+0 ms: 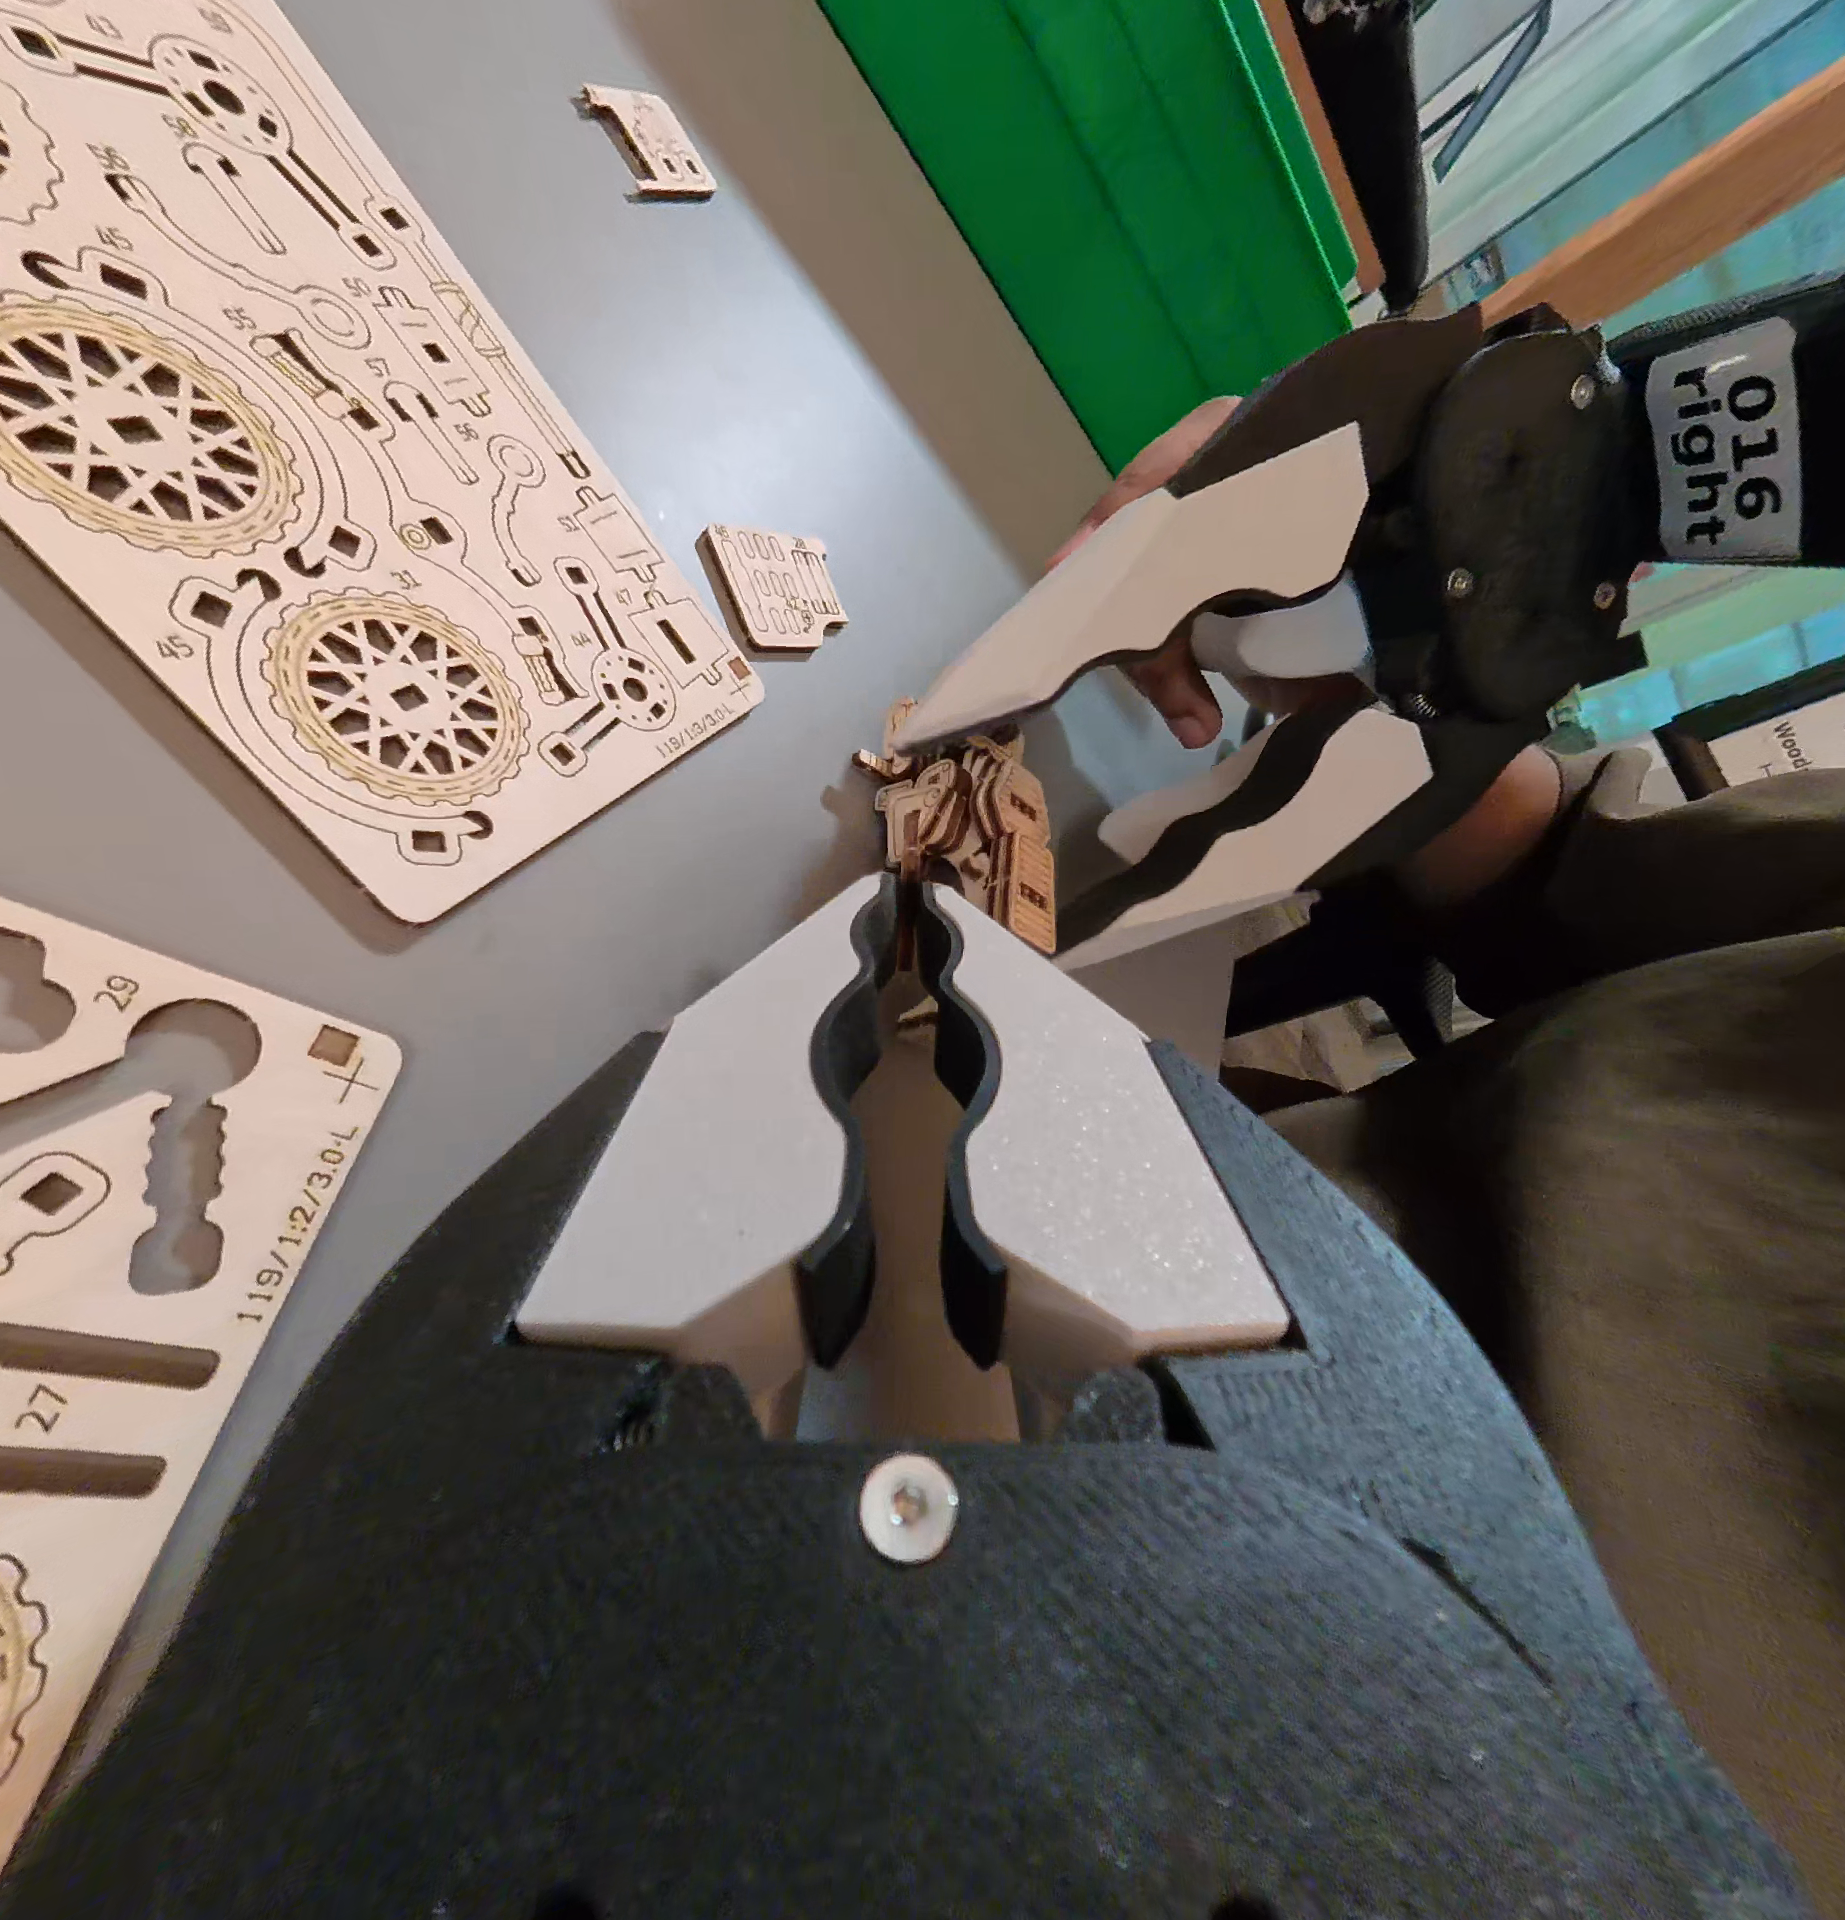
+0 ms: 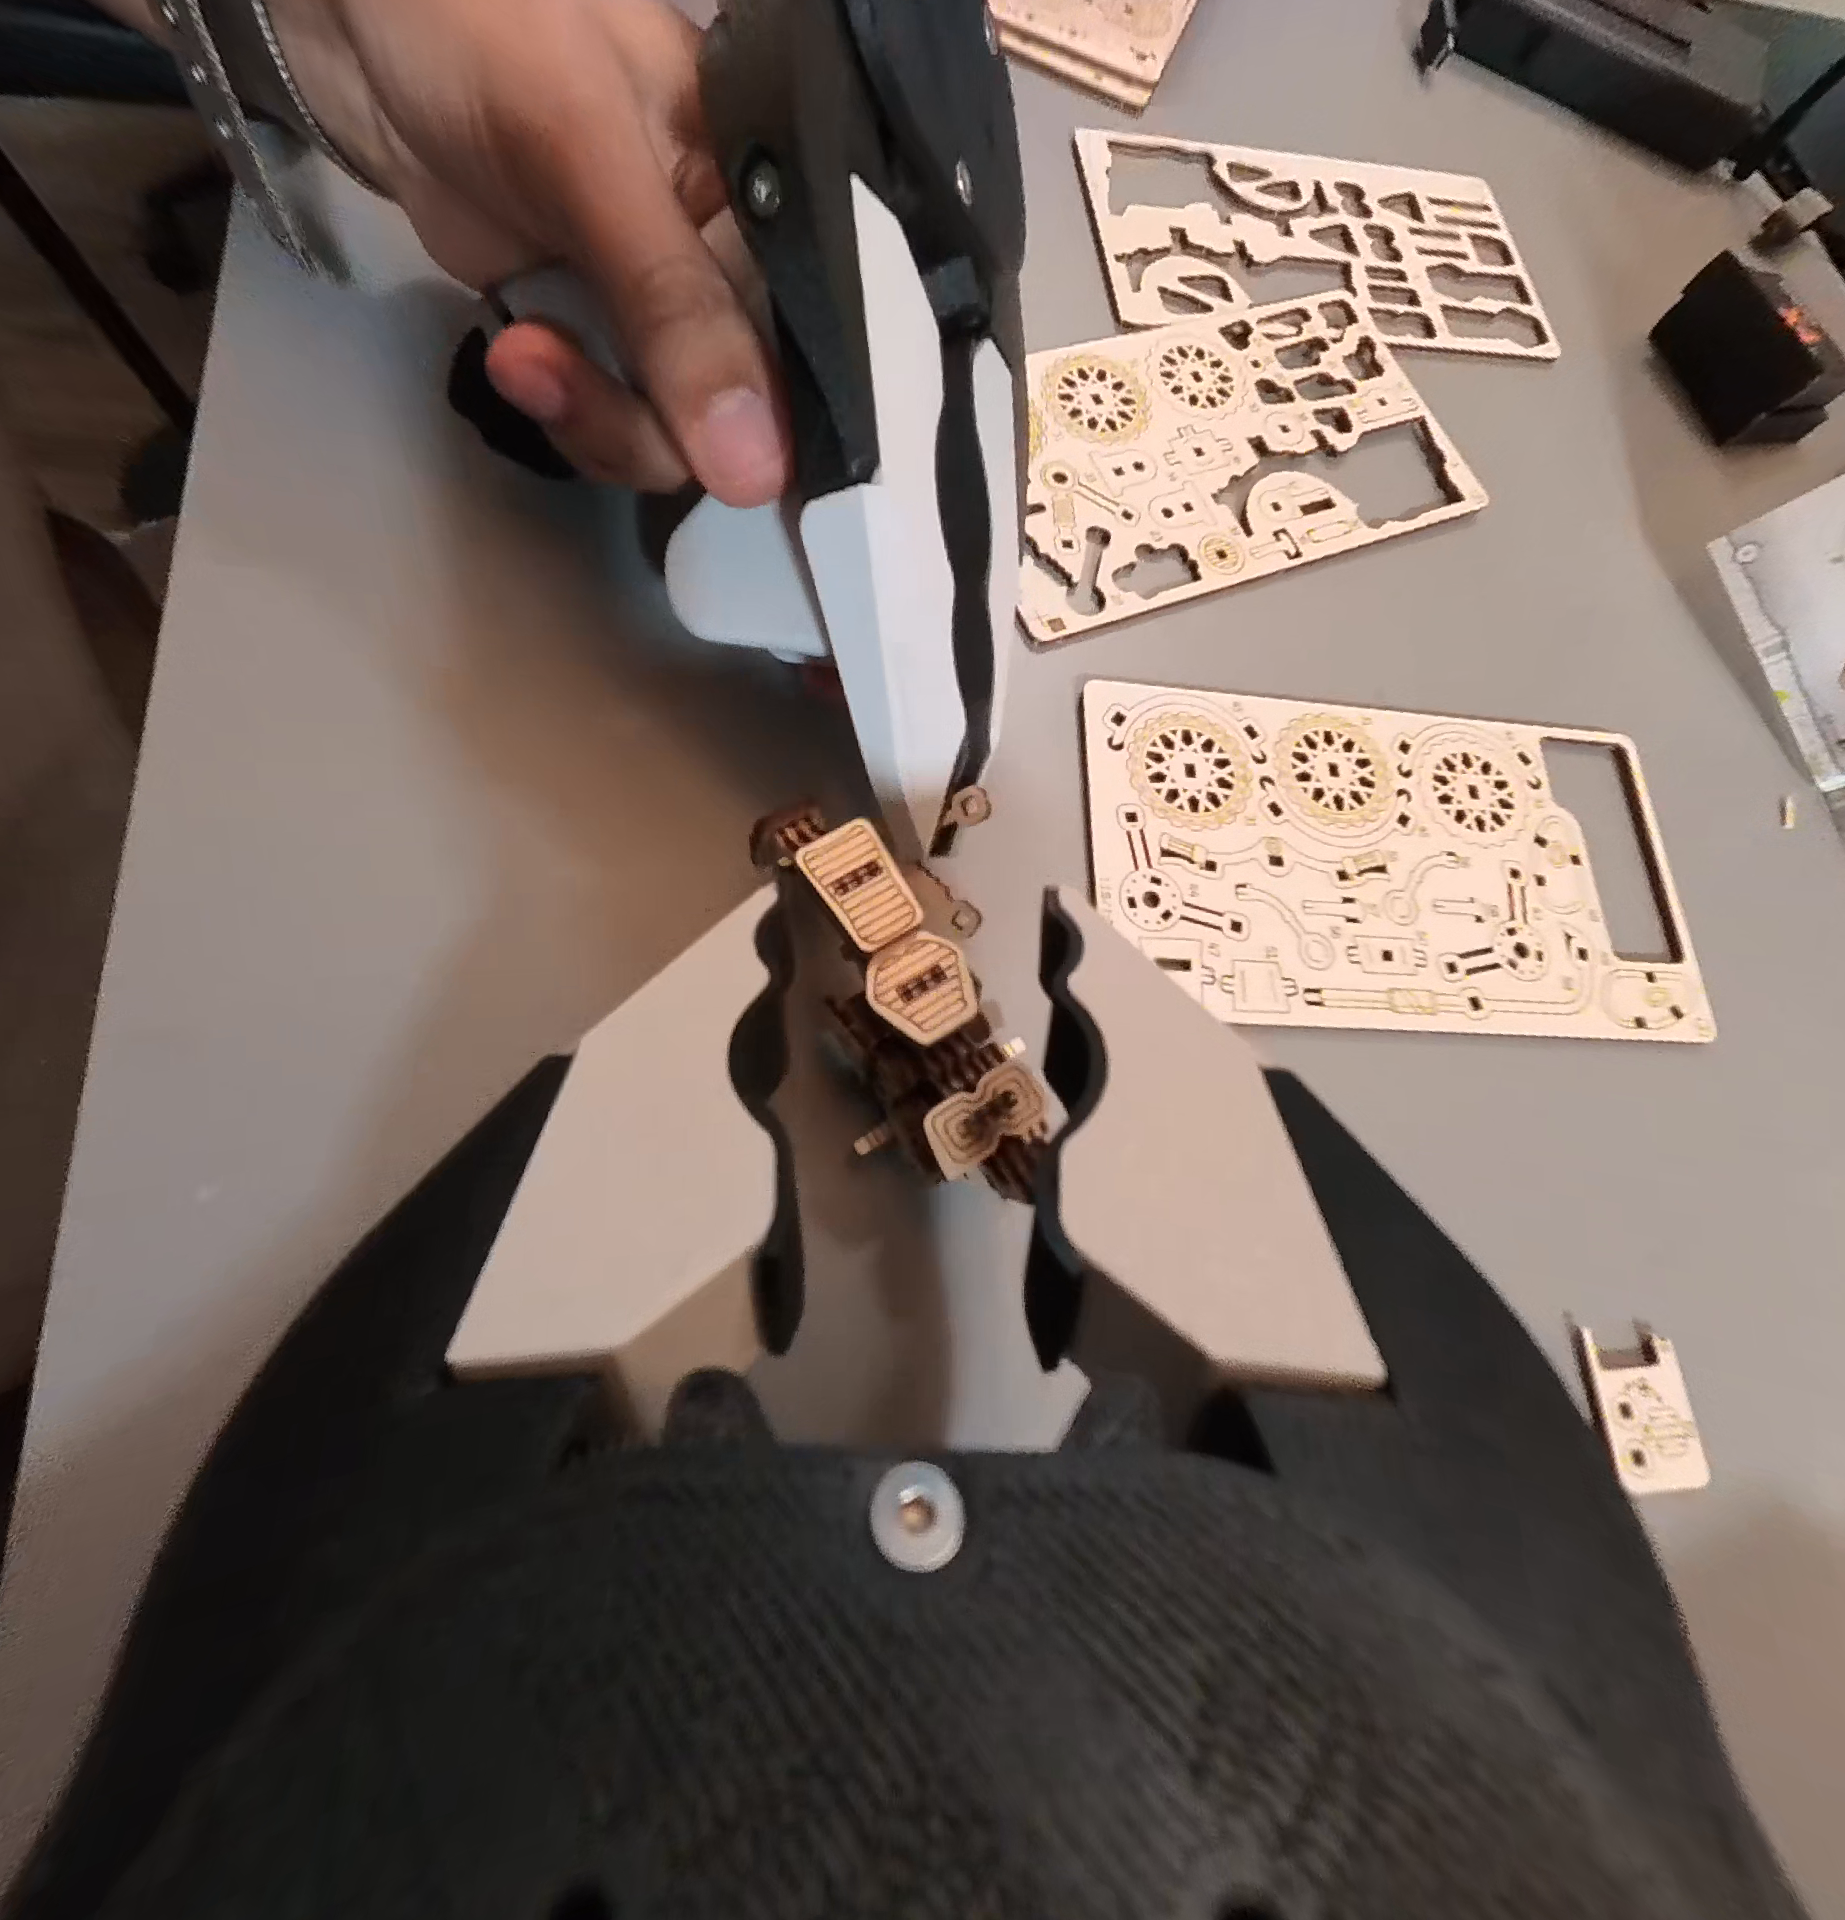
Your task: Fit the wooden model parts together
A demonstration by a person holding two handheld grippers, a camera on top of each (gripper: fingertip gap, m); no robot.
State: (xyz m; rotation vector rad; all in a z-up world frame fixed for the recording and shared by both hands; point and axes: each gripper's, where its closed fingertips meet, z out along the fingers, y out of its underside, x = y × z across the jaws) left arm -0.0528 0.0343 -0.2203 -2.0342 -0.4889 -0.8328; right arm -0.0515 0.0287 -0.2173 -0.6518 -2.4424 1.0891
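The partly built wooden model (image 2: 913,987) lies lengthwise between my right gripper's (image 2: 913,896) open fingers, with the right finger against its side. In the left wrist view the model (image 1: 1001,821) sits just past my left gripper (image 1: 910,904), with the right gripper (image 1: 985,836) spread above and below it. My left gripper is shut on a small thin wooden part (image 2: 968,805) with a ring end. It holds the part at the model's far end and comes down from above in the right wrist view (image 2: 933,826). That part (image 1: 910,925) shows edge-on between the left fingertips.
Laser-cut part sheets lie on the grey table: one (image 2: 1396,894) right of the model, two more (image 2: 1240,457) behind it. Small loose plates (image 2: 1640,1413) (image 1: 778,587) lie nearby. A black box (image 2: 1749,364) stands at the far right. A green panel (image 1: 1084,208) stands beyond the table. The tips of both grippers are at nearly the same place.
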